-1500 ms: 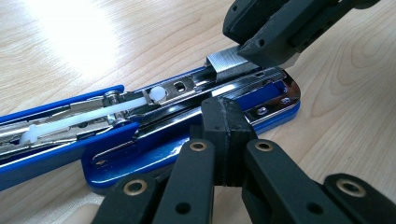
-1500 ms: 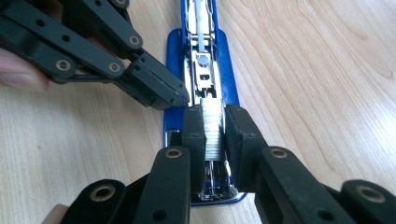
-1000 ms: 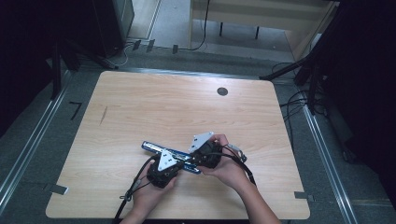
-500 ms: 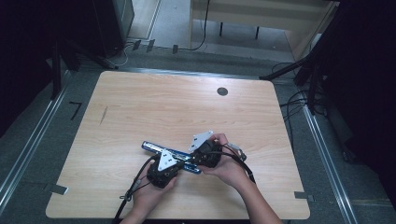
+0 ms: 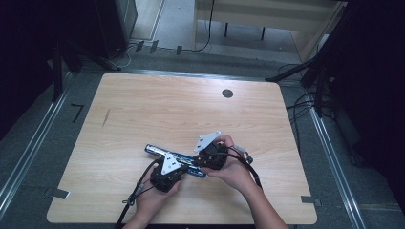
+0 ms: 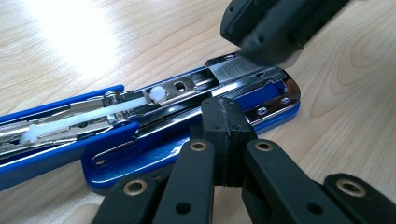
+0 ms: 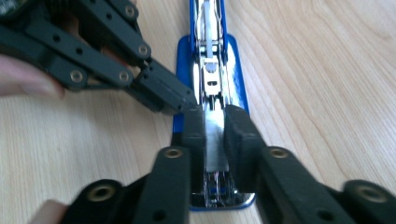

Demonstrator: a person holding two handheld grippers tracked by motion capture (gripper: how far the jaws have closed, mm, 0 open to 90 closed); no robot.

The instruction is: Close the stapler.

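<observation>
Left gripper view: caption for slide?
Opened blue stapler on wood table; left tongs closed against its side while right tongs seat a staple strip.

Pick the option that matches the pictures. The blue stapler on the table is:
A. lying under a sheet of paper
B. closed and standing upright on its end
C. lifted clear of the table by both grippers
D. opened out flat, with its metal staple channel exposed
D: the stapler lies opened out on the table, its metal channel and a strip of staples facing up between the two grippers.
</observation>
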